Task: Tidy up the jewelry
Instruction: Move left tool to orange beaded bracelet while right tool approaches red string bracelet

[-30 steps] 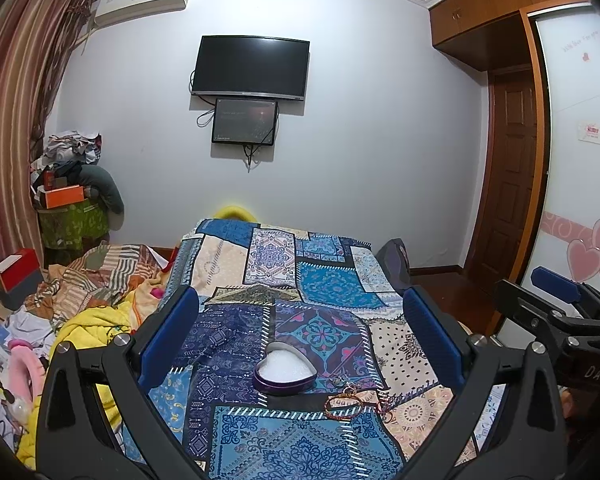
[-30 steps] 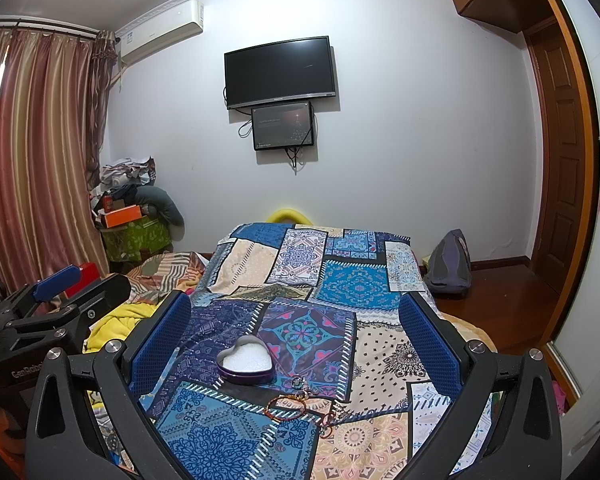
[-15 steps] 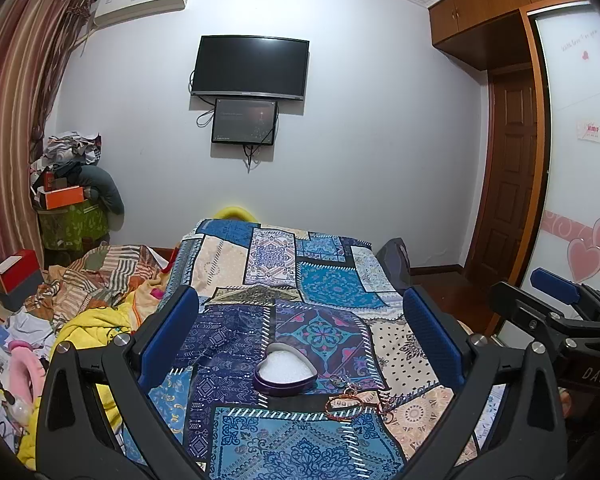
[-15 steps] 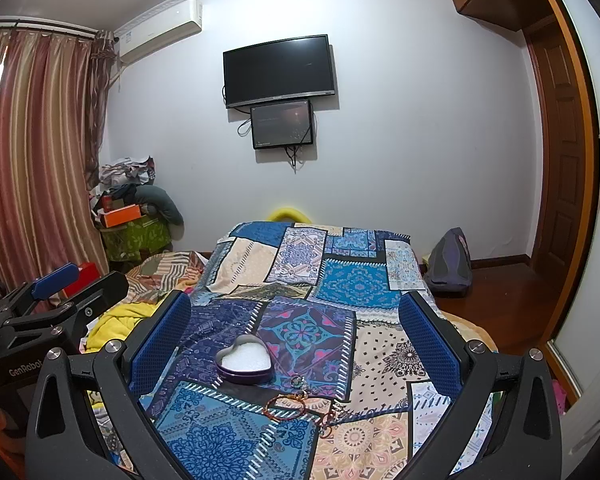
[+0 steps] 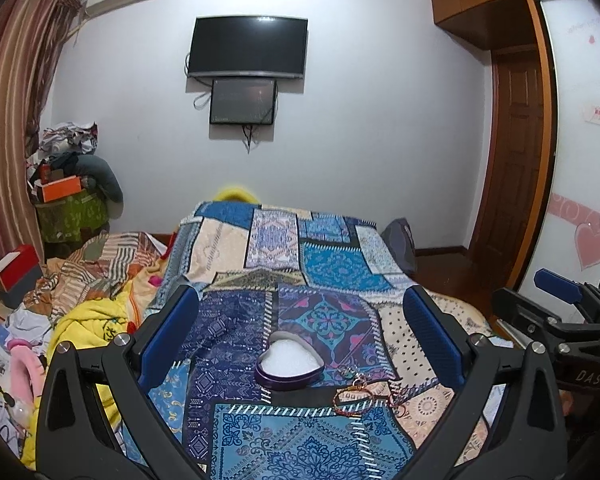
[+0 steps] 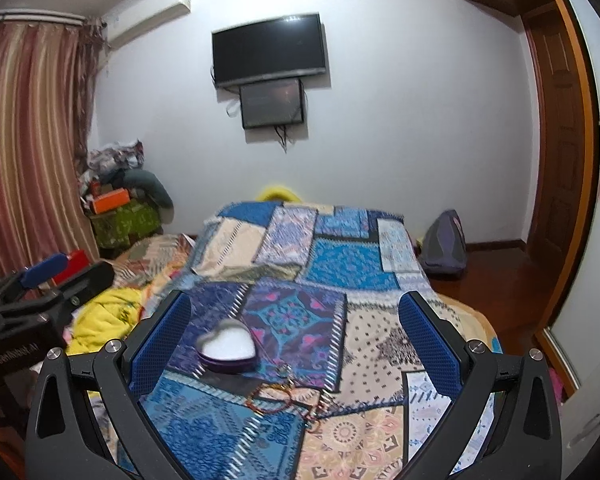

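- Two grippers, left gripper (image 5: 300, 338) and right gripper (image 6: 294, 338), are being held with jaws spread wide, nothing gripped.
- Right view is being tilted and blurred since a moment ago; an approach is likely beginning.
- Heart-shaped box (image 5: 289, 365) and bracelets (image 5: 354, 396) are lying untouched on the bedspread (image 5: 328, 268), just beside each other.

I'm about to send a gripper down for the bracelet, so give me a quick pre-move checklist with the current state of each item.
1. Left gripper open and empty: ok.
2. Right gripper open and empty: ok.
3. Heart-shaped box uncovered, white lining showing, upright on the patchwork bedspread: ok.
4. Beaded bracelet lying clear of the box, on its near right side: ok.
5. Bracelet free of the other small jewelry beside it: cannot tell, the strands lie close together.
6. Right wrist view sharp enough for aiming: not ok, it is motion-blurred.
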Demonstrator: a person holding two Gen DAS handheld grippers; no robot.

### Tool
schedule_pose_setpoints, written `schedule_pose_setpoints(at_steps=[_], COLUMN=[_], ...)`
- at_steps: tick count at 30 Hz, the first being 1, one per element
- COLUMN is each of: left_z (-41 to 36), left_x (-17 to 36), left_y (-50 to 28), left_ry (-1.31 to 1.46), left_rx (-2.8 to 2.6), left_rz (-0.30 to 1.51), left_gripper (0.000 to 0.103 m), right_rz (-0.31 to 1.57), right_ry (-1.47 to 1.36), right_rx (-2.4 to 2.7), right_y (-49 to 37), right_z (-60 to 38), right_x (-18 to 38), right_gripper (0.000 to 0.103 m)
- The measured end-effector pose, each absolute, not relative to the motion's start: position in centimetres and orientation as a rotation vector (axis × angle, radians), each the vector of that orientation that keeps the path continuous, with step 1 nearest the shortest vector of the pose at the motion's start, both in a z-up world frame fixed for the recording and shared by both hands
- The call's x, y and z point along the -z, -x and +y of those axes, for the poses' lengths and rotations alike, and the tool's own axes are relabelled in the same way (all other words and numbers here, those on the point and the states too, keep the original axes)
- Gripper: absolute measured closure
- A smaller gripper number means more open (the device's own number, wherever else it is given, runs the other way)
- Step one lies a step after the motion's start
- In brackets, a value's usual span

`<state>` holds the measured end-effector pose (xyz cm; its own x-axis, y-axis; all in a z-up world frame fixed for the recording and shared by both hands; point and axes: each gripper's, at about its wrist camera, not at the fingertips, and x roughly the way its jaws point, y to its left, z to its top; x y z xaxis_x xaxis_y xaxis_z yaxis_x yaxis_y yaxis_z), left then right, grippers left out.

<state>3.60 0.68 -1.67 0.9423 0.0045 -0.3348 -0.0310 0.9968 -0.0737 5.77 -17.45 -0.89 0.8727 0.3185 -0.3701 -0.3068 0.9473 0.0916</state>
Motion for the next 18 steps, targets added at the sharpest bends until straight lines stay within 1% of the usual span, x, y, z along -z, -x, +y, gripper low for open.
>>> schedule_pose_setpoints(at_steps=[8,16,18], left_z=[1.0,0.7,0.5], left_x=[5.2,10.2,11.5], left_y=[-7.9,-11.5,-12.3], left_ry=[0.064,0.048,0.047], left_rx=[-0.02,0.025,0.038], left_rz=[0.465,0.61,0.654], left_gripper=[0.0,0.0,0.0], right_rz=[0.545,0.685,0.718], right_ry=[-0.006,0.003,-0.003], right_rx=[-0.302,-0.327,-0.339], right_y=[-9.1,-12.1,-12.6], right_z=[-18.4,-19.4,-19.6], right_x=[4.8,8.5,9.5], right_gripper=[0.0,0.0,0.003])
